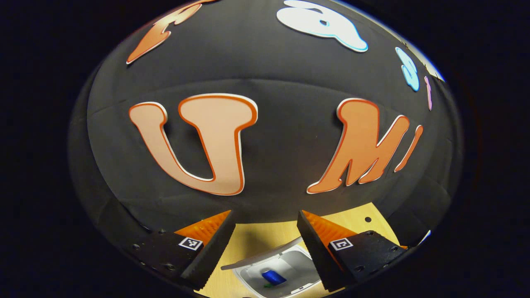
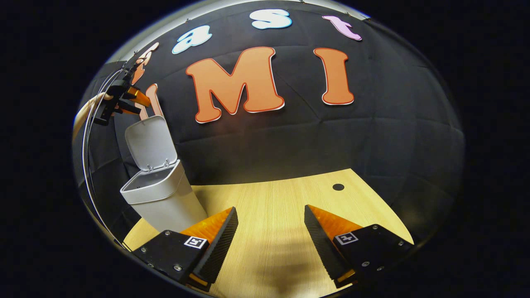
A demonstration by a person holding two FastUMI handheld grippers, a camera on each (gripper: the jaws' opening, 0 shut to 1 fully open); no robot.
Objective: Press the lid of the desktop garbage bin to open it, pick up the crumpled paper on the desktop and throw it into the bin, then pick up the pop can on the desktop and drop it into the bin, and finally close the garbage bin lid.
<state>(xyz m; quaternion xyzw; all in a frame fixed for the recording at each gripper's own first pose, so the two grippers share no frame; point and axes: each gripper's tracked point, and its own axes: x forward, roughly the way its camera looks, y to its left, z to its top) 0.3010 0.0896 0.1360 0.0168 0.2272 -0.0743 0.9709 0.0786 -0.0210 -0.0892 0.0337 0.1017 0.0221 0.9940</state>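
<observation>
Left gripper view: the left tool (image 1: pixel 266 244) hangs above the bin (image 1: pixel 276 273), looking down past it toward the booth wall. Its two fingers stand well apart with nothing between them. Below the gap, the bin's mouth is open. The lid (image 1: pixel 261 255) is raised and seen edge-on, as a pale strip along the far side of the opening. Inside the bin lies the can (image 1: pixel 273 277), blue, near the middle of the floor, with a small green bit just beside it; what that bit is cannot be told. The crumpled paper cannot be made out from this angle. A strip of light wooden table (image 1: pixel 256 236) shows beyond the bin.

Right gripper view: the right tool (image 2: pixel 271 240) is low over the table (image 2: pixel 273 198), fingers spread wide and empty. The bin (image 2: pixel 165 198) stands at the table's left edge, near the wall, lid (image 2: pixel 151 142) swung upright on its rear hinge. Above the lid, the left tool (image 2: pixel 120 99) is held by a hand (image 2: pixel 89 109), apart from the lid. A small dark hole (image 2: pixel 338 187) sits in the table top toward the far right.
</observation>
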